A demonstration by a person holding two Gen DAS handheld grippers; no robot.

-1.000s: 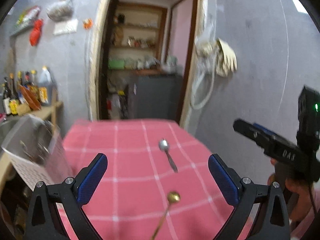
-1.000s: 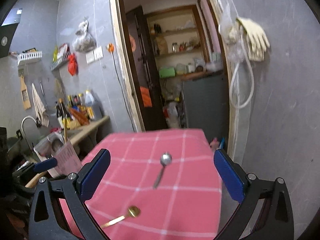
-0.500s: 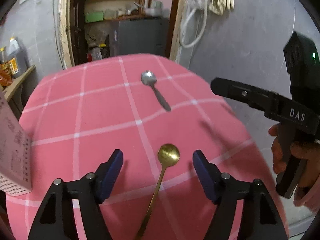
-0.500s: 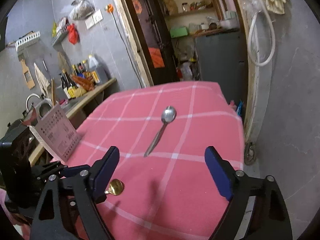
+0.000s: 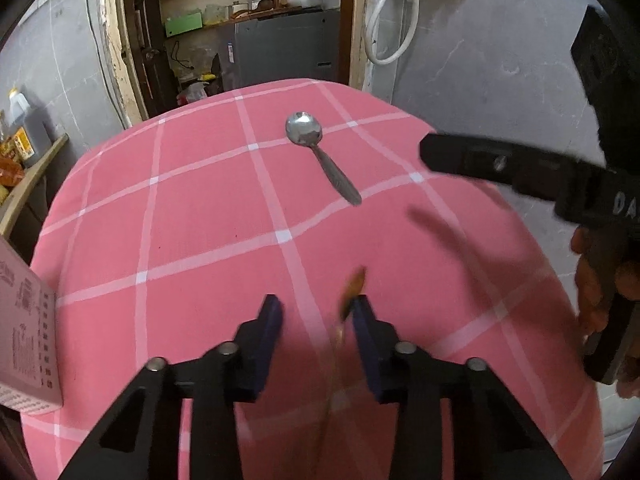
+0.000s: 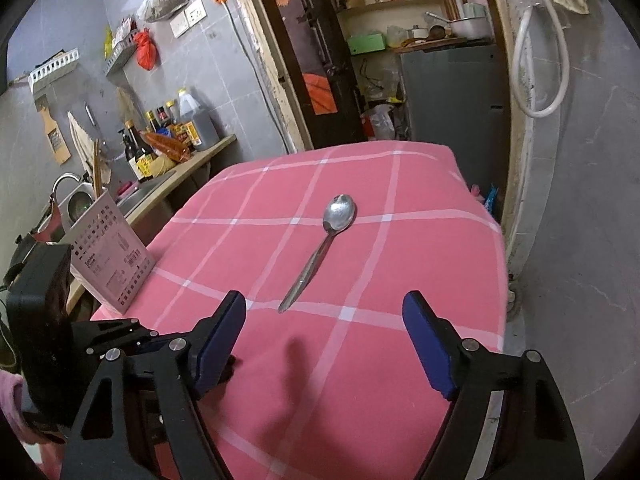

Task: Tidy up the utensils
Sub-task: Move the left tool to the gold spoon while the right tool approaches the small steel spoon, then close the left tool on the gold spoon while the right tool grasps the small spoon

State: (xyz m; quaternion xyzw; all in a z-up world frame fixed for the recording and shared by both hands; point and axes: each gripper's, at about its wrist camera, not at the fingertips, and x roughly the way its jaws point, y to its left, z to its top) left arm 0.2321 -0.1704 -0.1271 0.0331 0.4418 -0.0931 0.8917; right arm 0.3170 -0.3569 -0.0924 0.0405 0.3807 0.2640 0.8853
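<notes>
While blurred, gold spoon (image 5: 352,292) seemingly touching half-closed left gripper (image 5: 316,314), right gripper (image 6: 324,320) wide open just short of steel spoon (image 6: 320,244)

Readable lettering

The right gripper (image 5: 520,172) shows white letters "DA", cut off by the frame edge; the pink perforated holder's (image 6: 110,248) label print is too small to read.

Both cameras ride low behind their own claws, the left claw (image 5: 316,312) close over the near part of the pink worktop (image 5: 200,220) and the right claw (image 6: 324,320) slightly farther back, both facing the doorway (image 6: 400,60) and sharing the steel spoon (image 5: 320,156).
</notes>
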